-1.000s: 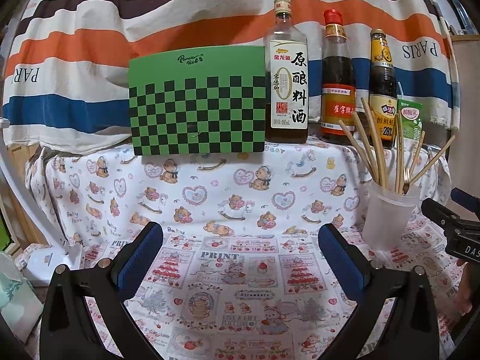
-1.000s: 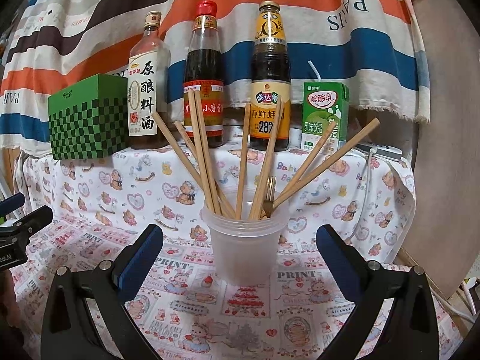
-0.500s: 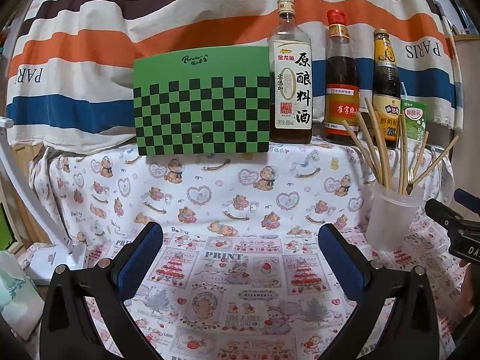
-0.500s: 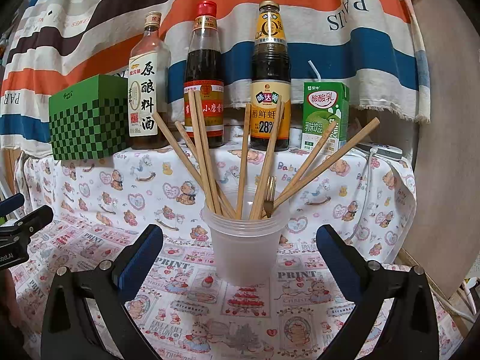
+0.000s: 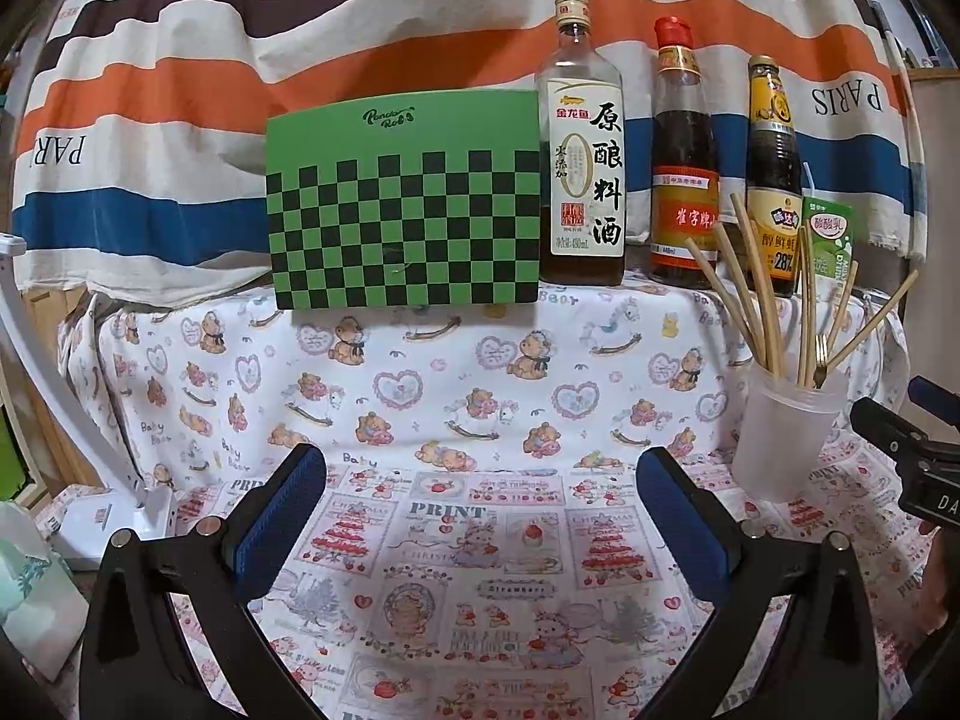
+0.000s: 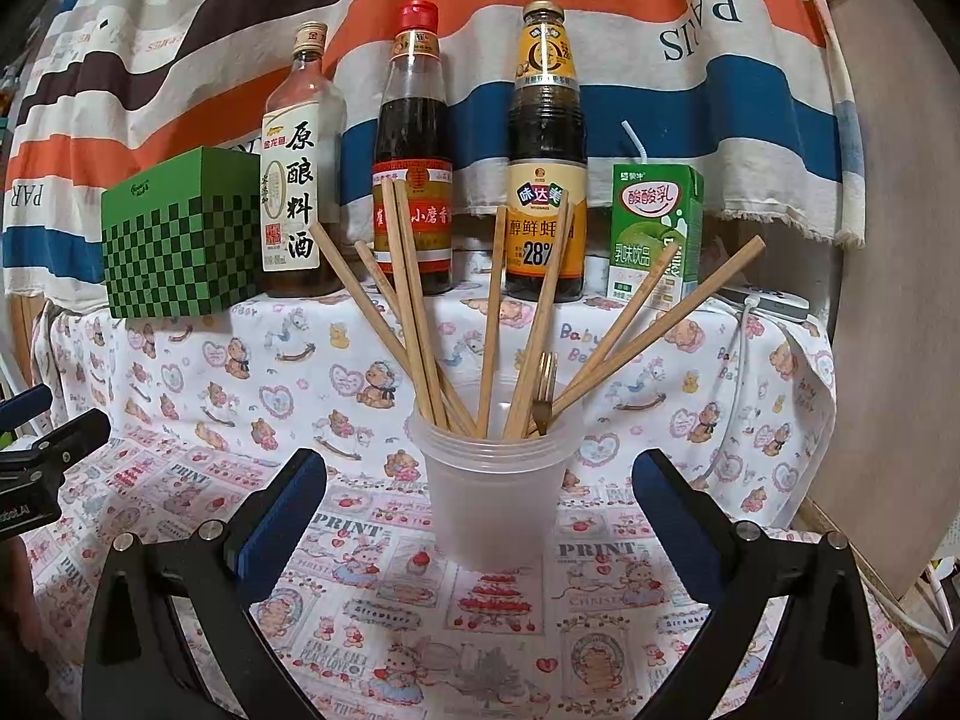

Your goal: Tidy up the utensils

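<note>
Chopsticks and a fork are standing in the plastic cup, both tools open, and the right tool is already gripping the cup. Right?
Not quite. The right wrist view shows the right tool open around the cup with gaps on both sides, not gripping it. The chopsticks, fork and open left tool are as you said.

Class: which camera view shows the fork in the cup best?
The right wrist view: the fork stands near the centre, tines up among the chopsticks in the cup. The left wrist view shows it small, near the right edge.
</note>
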Tool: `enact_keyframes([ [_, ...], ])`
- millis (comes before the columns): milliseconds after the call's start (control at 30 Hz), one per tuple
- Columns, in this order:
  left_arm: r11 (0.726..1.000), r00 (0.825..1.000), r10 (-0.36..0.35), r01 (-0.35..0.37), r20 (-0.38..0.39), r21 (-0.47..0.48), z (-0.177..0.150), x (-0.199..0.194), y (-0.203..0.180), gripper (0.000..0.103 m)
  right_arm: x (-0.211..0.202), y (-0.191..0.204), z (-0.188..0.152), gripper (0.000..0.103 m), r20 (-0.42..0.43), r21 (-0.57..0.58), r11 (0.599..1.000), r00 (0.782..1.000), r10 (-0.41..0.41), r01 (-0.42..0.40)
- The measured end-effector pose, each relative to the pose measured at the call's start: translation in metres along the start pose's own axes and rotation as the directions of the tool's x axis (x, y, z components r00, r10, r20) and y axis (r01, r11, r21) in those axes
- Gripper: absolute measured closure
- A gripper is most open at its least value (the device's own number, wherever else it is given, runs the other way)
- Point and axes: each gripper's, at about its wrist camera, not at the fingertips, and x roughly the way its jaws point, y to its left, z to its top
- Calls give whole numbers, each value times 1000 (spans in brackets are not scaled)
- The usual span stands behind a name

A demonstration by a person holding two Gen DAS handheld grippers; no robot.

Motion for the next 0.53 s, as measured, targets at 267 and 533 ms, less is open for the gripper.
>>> enact_keyframes([
  [267, 1000, 1000, 9, -9, 5, 2, -2, -1, 0, 0, 1, -2, 1, 0, -5, 5, 1000, 1000, -4, 4],
  [533, 1000, 1000, 22, -22, 2, -7, -1, -1, 3, 0, 1, -1, 1, 0, -3, 3, 1000, 1000, -5, 5],
])
